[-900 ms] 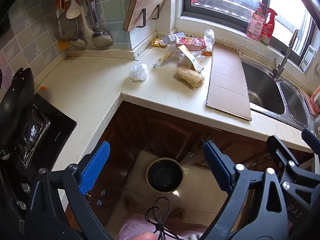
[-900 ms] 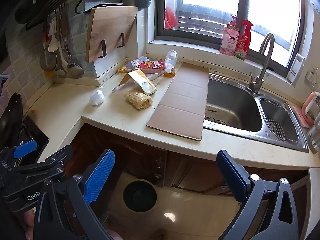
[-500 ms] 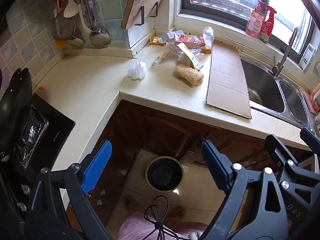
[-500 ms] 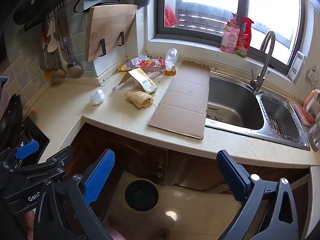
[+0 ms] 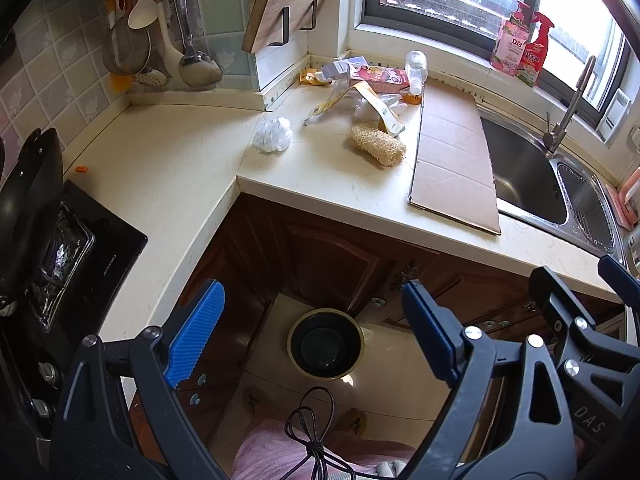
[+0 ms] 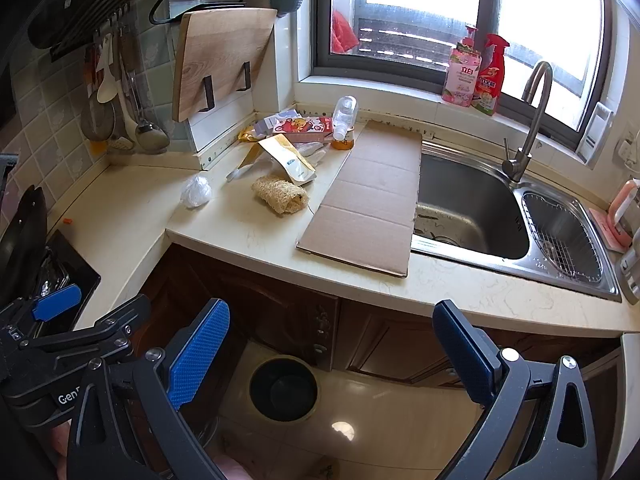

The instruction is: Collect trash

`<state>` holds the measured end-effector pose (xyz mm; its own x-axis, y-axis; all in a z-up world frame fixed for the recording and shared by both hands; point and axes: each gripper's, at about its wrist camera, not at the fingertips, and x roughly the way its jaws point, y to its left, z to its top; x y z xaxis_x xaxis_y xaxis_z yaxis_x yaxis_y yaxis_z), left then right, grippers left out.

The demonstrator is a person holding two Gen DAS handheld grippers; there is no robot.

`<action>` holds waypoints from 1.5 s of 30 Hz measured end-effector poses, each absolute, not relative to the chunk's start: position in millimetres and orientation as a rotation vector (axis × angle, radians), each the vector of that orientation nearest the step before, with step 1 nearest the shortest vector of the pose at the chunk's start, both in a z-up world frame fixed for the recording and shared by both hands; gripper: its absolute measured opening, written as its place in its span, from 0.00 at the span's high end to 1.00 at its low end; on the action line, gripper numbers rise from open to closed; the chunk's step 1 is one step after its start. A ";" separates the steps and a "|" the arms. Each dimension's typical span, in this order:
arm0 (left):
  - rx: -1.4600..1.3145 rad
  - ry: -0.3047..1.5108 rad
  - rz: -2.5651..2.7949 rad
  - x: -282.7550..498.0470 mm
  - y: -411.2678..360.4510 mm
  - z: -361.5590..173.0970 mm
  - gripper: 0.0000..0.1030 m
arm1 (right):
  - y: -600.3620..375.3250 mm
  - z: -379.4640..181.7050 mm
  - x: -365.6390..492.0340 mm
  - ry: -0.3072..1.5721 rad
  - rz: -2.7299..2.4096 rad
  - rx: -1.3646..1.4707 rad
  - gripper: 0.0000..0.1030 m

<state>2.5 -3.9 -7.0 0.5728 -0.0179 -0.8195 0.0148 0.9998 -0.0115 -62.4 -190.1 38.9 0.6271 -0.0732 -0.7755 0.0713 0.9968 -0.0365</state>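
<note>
Both views have crept closer to the counter point(image 5: 192, 168); left gripper point(image 5: 312, 328) and right gripper point(image 6: 332, 344) gape empty.

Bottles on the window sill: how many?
2: a pink pump bottle and, touching its right side, a red spray bottle, both left of the tap. None appear hidden.

Two tools point(image 5: 312, 336), one bin point(image 5: 325, 344)

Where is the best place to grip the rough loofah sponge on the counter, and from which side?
Grip the loofah sponge across its narrow middle, coming from above. It lies flat on the countertop, long and roughly cylindrical, so a claw probably spans its width more easily than its length. The cardboard sheet lies close beside its right end.
</note>
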 end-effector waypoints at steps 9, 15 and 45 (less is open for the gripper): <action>0.000 0.956 -0.014 -1.9 -3.1 -6.8 0.15 | -186.9 35.8 -63.8 0.890 -0.082 0.001 0.00; -0.003 0.973 -0.016 -7.1 -5.1 -10.2 0.14 | -188.4 36.1 -64.9 0.890 -0.080 0.002 0.00; -0.007 0.974 0.002 -11.6 -2.6 -5.9 0.14 | -167.8 25.7 -65.2 0.891 -0.071 0.005 0.00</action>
